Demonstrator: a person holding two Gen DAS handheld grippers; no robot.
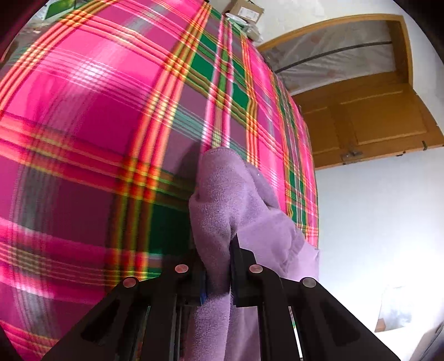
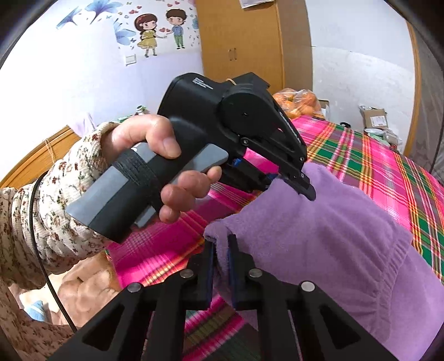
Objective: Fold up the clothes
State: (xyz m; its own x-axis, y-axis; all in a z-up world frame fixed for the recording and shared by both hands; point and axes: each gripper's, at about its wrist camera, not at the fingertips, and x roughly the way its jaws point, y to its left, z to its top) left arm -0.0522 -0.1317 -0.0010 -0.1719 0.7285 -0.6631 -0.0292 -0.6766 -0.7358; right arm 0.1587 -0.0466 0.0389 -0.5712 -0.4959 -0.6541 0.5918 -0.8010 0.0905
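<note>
Left wrist view: your left claw (image 1: 217, 273) is pinched narrow on a bunched fold of the purple fleece garment (image 1: 222, 200). The fabric fills the gap between the pads and runs out of frame at the bottom edge, so its full shape cannot be made out. The plaid bedsheet (image 1: 91, 116) behind it is motion-blurred. At upper right is one wooden door (image 1: 369, 122), and one cardboard box (image 1: 247, 11) is cut off by the top edge.

Right wrist view: your left hand (image 2: 155, 163), in a floral sleeve (image 2: 55, 200), grips the left tool's handle. That claw's tips bite the garment's upper edge; only one tip shows clearly. Your right claw (image 2: 220, 266) is closed narrow on a second edge of the same garment. The garment is held up between the two claws, over the bed, draping right and out of frame. One bag of orange fruit (image 2: 298, 102) sits beyond, partly hidden by the tool.

Count: two claws, one garment.
</note>
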